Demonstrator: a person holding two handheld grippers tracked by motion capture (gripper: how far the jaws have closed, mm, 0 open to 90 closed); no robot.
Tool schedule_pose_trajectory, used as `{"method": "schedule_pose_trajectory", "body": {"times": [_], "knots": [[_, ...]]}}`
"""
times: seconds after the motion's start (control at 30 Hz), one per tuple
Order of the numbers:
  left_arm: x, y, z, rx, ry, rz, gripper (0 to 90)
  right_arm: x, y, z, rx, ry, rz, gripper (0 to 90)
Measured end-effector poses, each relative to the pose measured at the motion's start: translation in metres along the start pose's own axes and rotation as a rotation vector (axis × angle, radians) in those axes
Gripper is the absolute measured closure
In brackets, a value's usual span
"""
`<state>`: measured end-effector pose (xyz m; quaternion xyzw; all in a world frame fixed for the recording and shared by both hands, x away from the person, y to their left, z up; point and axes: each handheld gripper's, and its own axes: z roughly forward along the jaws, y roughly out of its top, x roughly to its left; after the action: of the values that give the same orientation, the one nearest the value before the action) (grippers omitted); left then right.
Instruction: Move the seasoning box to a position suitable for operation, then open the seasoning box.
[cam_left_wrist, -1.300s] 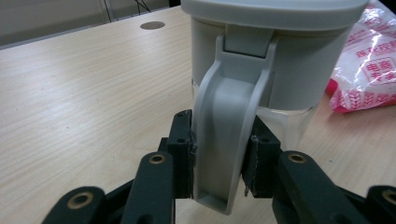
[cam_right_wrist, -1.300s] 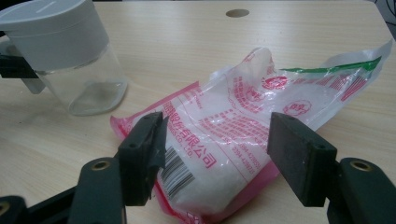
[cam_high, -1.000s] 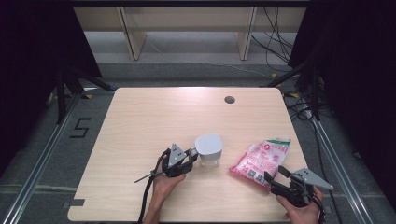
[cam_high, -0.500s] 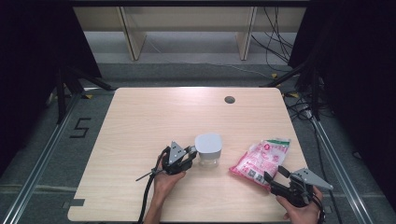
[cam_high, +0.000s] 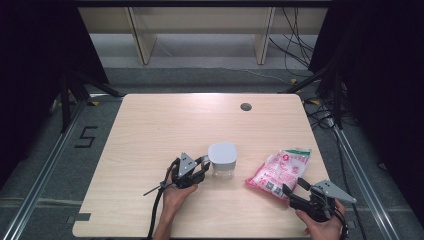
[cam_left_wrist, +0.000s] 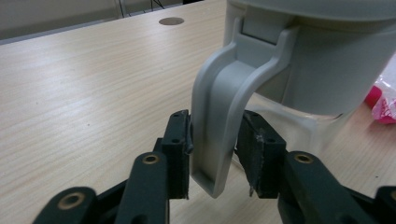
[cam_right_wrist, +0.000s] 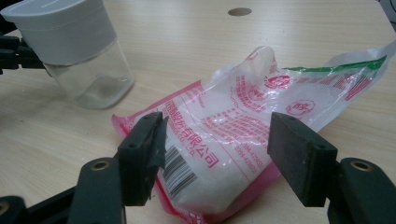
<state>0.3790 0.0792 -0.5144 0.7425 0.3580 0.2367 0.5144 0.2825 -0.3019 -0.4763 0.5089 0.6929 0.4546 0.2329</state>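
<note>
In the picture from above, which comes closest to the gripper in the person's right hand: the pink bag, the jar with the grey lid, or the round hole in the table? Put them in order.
From the right gripper:
1. The pink bag, just ahead of its jaws, near the table's right edge.
2. The jar with the grey lid, farther left, beside the left gripper.
3. The round hole, far up the table near its back edge.

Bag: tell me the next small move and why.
Probably close the right claw on the bag: its jaws stand open around the bag's near end, apart from it. The left claw, jaws just opening, flanks the jar handle.
</note>
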Motion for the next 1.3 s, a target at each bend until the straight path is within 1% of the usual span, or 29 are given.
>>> {"method": "schedule_pose_trajectory", "body": {"times": [0.03,0.1,0.13,0.17,0.2,0.23,0.27,0.3,0.33,0.4,0.43,0.47,0.5,0.53,0.63,0.67,0.7,0.73,0.77,0.87,0.9,0.93,0.97,1.0,1.03,1.1,1.13,1.17,1.3], "knots": [[0.0,0.001,-0.002,0.01,-0.001,0.014,59.9,0.0,0.0,0.0,0.002,0.0,0.005,37.4],[-0.002,0.001,-0.004,-0.001,-0.004,0.0,56.9,-0.001,0.0,0.0,-0.007,-0.01,-0.014,37.4],[-0.003,0.001,-0.006,-0.008,-0.006,-0.005,55.8,-0.001,0.0,-0.001,-0.001,-0.009,-0.004,37.4],[-0.003,0.002,-0.008,-0.012,0.0,-0.008,53.7,-0.003,0.0,0.0,-0.003,-0.001,-0.022,37.4],[-0.003,0.002,-0.01,-0.011,0.005,0.001,51.7,-0.003,0.0,0.0,-0.007,-0.008,-0.019,37.3],[-0.004,0.003,-0.011,-0.012,0.003,-0.006,50.0,-0.003,0.0,0.0,-0.006,-0.008,-0.02,37.4],[-0.004,0.004,-0.013,-0.012,0.005,-0.004,48.7,-0.002,-0.001,0.0,-0.005,-0.011,-0.001,37.3],[-0.005,0.005,-0.016,-0.016,0.005,-0.006,47.2,-0.003,0.0,0.0,-0.01,-0.007,-0.018,37.3],[-0.005,0.006,-0.018,-0.016,0.011,-0.004,45.4,-0.004,0.0,0.0,-0.004,-0.005,-0.015,37.3],[-0.004,0.008,-0.022,-0.019,0.01,-0.003,41.9,-0.002,-0.002,0.0,-0.012,-0.01,0.004,37.3],[-0.003,0.009,-0.024,-0.02,0.009,-0.004,40.3,-0.004,-0.001,0.0,-0.004,-0.014,-0.018,37.3],[-0.004,0.009,-0.026,-0.025,0.012,-0.025,38.6,-0.002,-0.002,-0.001,0.007,-0.009,0.027,37.3],[-0.004,0.011,-0.026,-0.031,0.001,-0.028,36.3,-0.006,-0.002,-0.001,-0.004,0.001,-0.011,37.3],[-0.004,0.012,-0.027,-0.038,0.0,-0.034,34.2,-0.006,-0.002,-0.001,-0.007,-0.003,0.002,37.3],[-0.007,0.014,-0.031,-0.018,-0.005,-0.027,30.4,-0.005,-0.002,-0.002,0.001,-0.004,0.002,37.2],[-0.008,0.015,-0.031,-0.017,-0.01,-0.031,29.6,-0.006,-0.002,-0.001,-0.01,0.004,-0.009,37.1],[-0.008,0.016,-0.032,-0.019,-0.016,-0.039,28.8,-0.005,-0.002,-0.001,-0.021,-0.002,0.001,37.1],[-0.008,0.017,-0.033,-0.016,-0.014,-0.031,28.4,-0.002,-0.003,-0.001,-0.007,-0.002,0.044,37.1],[-0.009,0.017,-0.033,-0.023,-0.019,-0.05,28.0,-0.002,-0.003,0.0,-0.016,0.0,0.033,37.1],[-0.008,0.021,-0.036,-0.021,-0.018,-0.039,26.1,-0.005,-0.003,0.0,-0.022,-0.002,0.004,37.1],[-0.009,0.022,-0.037,-0.024,-0.016,-0.052,25.5,-0.006,-0.002,0.0,-0.027,-0.004,-0.012,37.0],[-0.009,0.023,-0.038,-0.023,-0.015,-0.04,25.0,-0.003,-0.003,0.0,-0.013,-0.001,0.026,37.1],[-0.009,0.023,-0.037,-0.034,-0.024,-0.042,24.8,-0.006,-0.003,0.002,-0.029,0.0,-0.012,37.1],[-0.009,0.025,-0.038,-0.024,-0.018,-0.032,25.1,-0.006,-0.003,0.002,-0.024,-0.002,-0.018,37.1],[-0.009,0.025,-0.038,-0.022,-0.018,-0.039,25.2,-0.003,-0.003,0.001,-0.019,-0.005,0.017,37.1],[-0.009,0.027,-0.038,-0.034,-0.019,-0.039,25.1,-0.001,-0.002,0.0,-0.009,0.0,0.03,37.1],[-0.009,0.027,-0.038,-0.042,-0.02,-0.041,25.0,-0.004,-0.002,0.001,-0.012,-0.006,-0.002,37.1],[-0.009,0.028,-0.039,-0.04,-0.021,-0.029,24.9,-0.004,-0.002,0.0,-0.003,-0.01,-0.011,37.1],[-0.01,0.033,-0.039,-0.049,-0.016,-0.029,23.8,-0.004,-0.002,0.001,0.001,-0.003,-0.003,37.1]]}}
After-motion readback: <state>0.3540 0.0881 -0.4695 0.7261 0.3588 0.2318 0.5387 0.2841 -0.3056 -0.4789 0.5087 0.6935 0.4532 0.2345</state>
